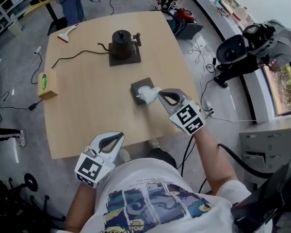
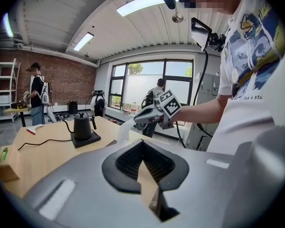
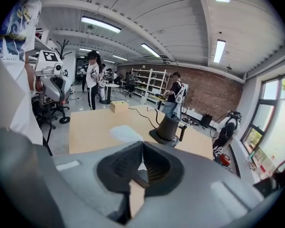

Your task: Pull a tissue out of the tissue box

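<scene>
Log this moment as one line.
right gripper: shut on tissue | tissue: bunched above tissue box | left gripper: shut, empty

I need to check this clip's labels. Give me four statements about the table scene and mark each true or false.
1. The right gripper pinches a white tissue above the tissue box. True.
2. The left gripper holds the tissue box down. False: it is by the near edge of the table, apart from the box, with nothing in it.
3. The kettle sits on a dark base. True.
4. The wooden box touches the tissue box. False: it stands at the table's left edge, well apart.
</scene>
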Tool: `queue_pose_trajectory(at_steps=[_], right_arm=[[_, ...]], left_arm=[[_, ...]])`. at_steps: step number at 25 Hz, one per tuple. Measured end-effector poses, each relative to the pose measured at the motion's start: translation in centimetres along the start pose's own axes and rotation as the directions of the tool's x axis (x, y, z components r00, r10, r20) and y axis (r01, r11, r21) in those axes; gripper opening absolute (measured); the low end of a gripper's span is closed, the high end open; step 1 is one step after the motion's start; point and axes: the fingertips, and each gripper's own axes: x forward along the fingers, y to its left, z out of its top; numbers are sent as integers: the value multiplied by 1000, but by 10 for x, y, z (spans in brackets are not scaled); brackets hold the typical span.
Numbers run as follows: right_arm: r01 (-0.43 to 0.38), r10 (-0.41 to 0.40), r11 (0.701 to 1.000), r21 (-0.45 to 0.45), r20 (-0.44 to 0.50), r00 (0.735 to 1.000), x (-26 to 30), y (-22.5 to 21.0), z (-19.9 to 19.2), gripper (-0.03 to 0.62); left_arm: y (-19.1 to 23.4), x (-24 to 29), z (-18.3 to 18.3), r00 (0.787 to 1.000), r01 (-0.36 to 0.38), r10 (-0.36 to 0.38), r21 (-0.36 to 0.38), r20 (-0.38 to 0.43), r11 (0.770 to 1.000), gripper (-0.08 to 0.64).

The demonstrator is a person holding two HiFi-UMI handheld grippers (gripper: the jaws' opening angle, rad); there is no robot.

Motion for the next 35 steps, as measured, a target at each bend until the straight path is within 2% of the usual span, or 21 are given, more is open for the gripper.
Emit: queue_pose_trajectory(at_steps=[9,19,35], right_arm=[[27,-28,1000,15,40,999,-29,26,25,5],[30,-32,999,29,81,996,-64,66,50,5],[8,-14,998,62,104,994,-85,105,59,5]], left_arm=[[-3,-13,4,1000,16,-16,7,11,1000,2],[-12,-22,-9,999,45,-45,9,9,999,2],[-19,-14,-6,993,114,-114,43,0,993,2]])
